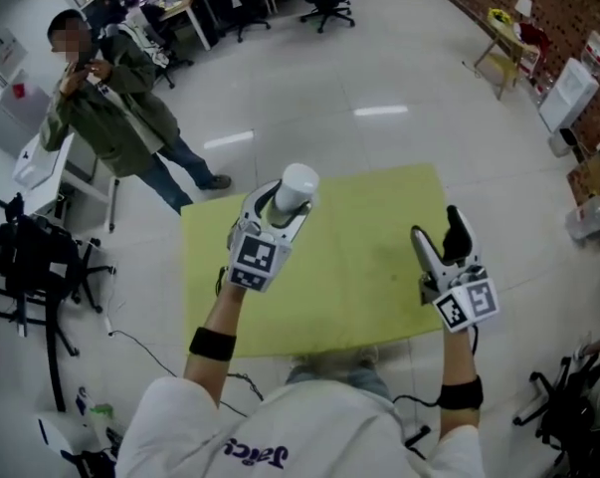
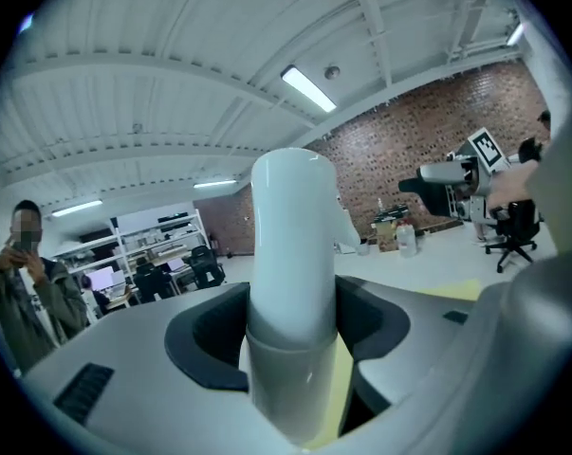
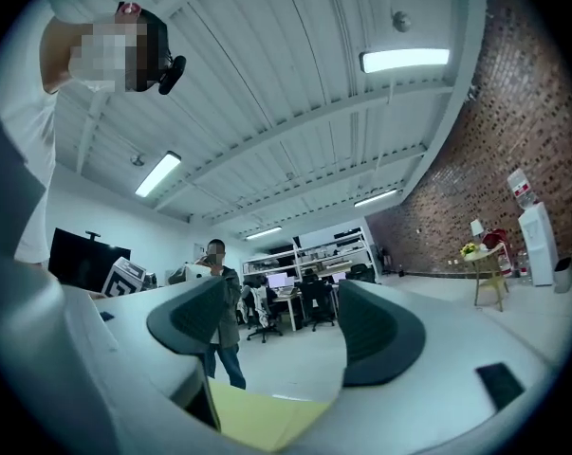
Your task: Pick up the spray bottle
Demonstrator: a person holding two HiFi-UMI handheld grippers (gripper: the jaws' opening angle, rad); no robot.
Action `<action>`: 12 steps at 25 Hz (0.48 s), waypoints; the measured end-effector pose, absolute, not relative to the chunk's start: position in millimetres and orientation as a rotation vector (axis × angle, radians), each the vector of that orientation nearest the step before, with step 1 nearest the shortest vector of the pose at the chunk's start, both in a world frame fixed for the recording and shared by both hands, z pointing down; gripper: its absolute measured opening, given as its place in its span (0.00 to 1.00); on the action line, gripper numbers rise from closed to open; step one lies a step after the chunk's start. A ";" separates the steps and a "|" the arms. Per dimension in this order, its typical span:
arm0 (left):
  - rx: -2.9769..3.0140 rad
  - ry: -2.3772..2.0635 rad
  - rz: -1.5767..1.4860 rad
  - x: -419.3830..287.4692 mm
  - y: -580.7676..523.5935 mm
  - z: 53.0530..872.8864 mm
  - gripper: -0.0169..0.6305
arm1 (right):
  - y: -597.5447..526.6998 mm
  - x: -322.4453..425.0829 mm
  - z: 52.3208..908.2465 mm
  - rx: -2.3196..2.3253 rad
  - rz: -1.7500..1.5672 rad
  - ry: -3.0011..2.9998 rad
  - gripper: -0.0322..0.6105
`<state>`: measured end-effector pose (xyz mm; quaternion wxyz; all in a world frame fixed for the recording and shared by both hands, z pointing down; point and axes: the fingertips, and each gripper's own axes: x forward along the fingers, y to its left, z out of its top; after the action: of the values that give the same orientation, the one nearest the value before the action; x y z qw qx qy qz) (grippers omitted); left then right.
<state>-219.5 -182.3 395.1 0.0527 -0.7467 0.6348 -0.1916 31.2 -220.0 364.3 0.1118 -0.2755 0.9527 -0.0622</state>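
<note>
The left gripper (image 1: 276, 212) pinches the white plastic spray bottle (image 1: 299, 181), seemingly at its neck, holding it clear of the yellow-green rectangular mat (image 1: 364, 267). At four o'clock the right gripper (image 1: 441, 239) hangs spread, empty.

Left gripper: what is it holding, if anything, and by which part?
The left gripper holds the spray bottle, its jaws clamped on the bottle's sides about where the white top meets the lower body.
</note>
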 end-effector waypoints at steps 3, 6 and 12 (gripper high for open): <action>-2.167 2.028 -0.509 -238.6 -147.4 378.5 0.45 | -207.6 10.2 356.2 -0.742 -0.184 2.808 0.65; -2.086 2.109 -0.440 -251.5 -112.3 363.2 0.45 | -193.9 -9.2 350.7 -0.676 -0.185 2.827 0.65; -1.976 2.168 -0.381 -275.3 -49.0 358.5 0.45 | -166.3 -50.3 357.5 -0.605 -0.031 2.946 0.64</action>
<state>-275.3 -49.0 358.5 0.0917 -0.6651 0.7299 -0.1283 -50.3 -166.3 357.5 0.0671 -0.2008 0.9773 -0.0101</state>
